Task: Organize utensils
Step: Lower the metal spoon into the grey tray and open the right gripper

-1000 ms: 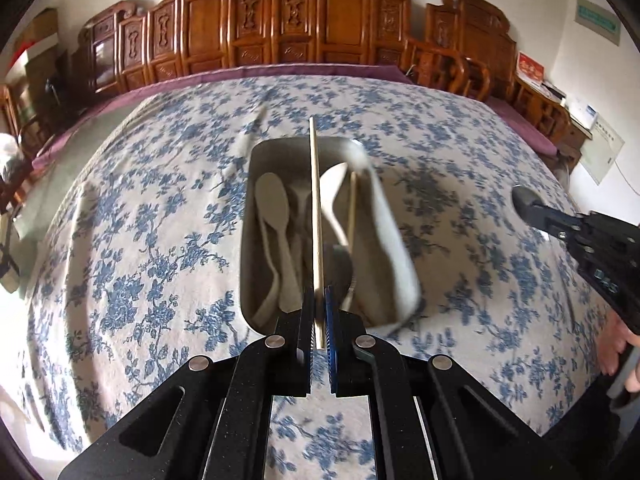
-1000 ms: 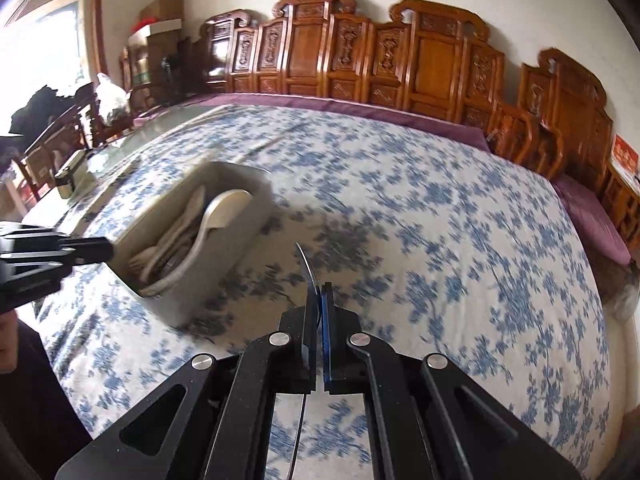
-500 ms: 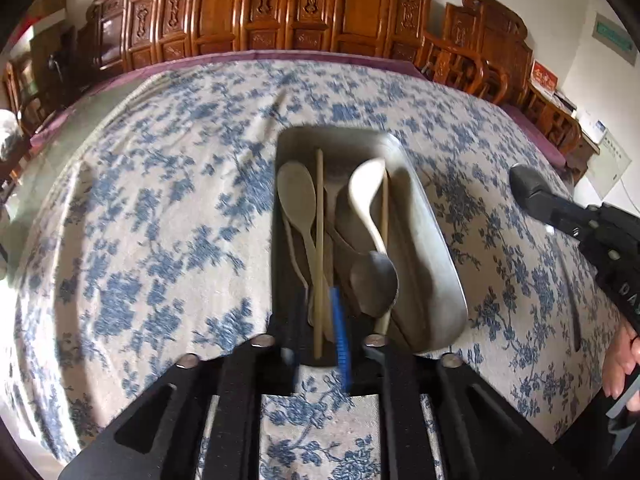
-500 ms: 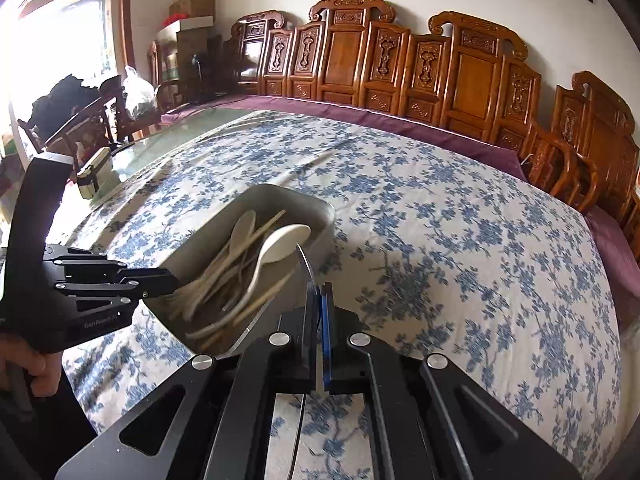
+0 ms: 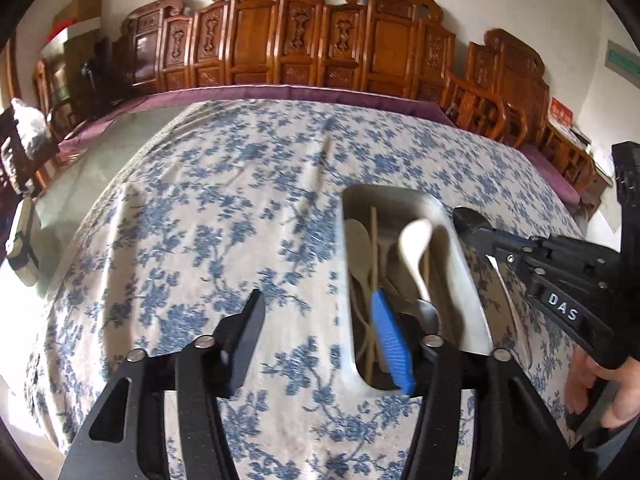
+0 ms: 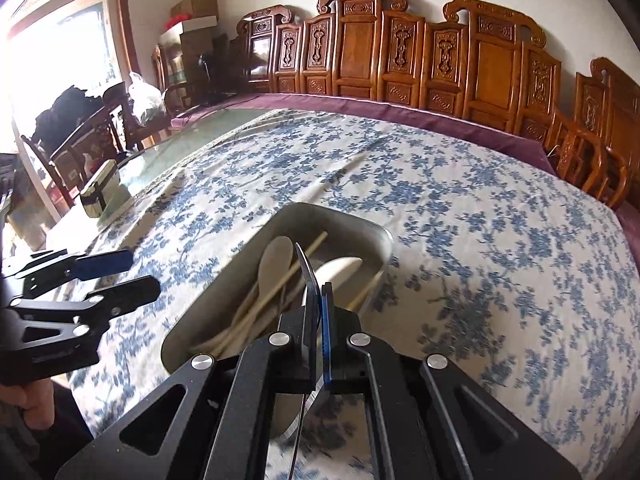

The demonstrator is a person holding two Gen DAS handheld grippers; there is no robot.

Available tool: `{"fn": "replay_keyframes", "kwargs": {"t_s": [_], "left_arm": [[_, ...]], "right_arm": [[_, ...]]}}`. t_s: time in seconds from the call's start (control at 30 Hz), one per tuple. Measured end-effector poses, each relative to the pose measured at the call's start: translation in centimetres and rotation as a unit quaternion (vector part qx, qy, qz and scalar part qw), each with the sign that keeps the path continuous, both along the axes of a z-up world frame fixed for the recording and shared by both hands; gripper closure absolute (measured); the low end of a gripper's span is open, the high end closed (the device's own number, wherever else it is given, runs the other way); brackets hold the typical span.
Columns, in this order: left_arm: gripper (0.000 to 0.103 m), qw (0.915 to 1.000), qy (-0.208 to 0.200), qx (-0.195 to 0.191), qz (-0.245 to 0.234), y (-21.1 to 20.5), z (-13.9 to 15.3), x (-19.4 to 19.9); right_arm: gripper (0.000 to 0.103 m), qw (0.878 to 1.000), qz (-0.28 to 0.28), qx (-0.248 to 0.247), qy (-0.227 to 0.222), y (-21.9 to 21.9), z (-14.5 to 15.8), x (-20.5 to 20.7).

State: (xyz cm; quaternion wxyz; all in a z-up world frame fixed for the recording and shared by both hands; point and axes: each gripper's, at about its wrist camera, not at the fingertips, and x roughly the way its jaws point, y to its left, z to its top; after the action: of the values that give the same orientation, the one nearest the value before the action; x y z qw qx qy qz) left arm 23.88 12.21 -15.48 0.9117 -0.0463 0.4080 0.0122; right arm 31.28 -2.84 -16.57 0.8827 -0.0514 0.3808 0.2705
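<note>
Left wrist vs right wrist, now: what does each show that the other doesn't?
Left wrist only: a metal spoon in the tray, the hand holding the right tool, a green wall sign.
Right wrist only: the bright window, and the thin knife clamped end-on in the right tool's shut pads.
Both: the tray, wooden spoon, chopsticks, white spoon, floral cloth, carved chairs, and the left tool, whose jaws have just been opening with nothing between them.

Right hand-held gripper [image 6: 320, 300] clamped on a thin dark blade [image 6: 306, 268], above a metal tray [image 6: 362, 222] of pale spoons [image 6: 274, 258] and chopsticks [image 6: 304, 252]; left hand-held gripper [image 6: 116, 274] with jaws apart, just opened, nothing between; floral-clothed worktop [image 6: 480, 240] beneath.
</note>
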Motion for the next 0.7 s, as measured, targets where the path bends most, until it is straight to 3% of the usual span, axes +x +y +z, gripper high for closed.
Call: {"fn": "replay_keyframes", "kwargs": {"t_s": [0.17, 0.7], "left_arm": [[0.045, 0.9997, -0.003, 0.019, 0.016, 1.1, -0.1, 0.1], [0.042, 0.9993, -0.002, 0.019, 0.031, 2.6, -0.2, 0.1]], "right_arm": [[0.1, 1.0, -0.002, 0.008, 0.012, 1.8, -0.8, 1.6], [0.097, 0.998, -0.007, 0.026, 0.057, 4.0, -2.9, 3.7]]}}
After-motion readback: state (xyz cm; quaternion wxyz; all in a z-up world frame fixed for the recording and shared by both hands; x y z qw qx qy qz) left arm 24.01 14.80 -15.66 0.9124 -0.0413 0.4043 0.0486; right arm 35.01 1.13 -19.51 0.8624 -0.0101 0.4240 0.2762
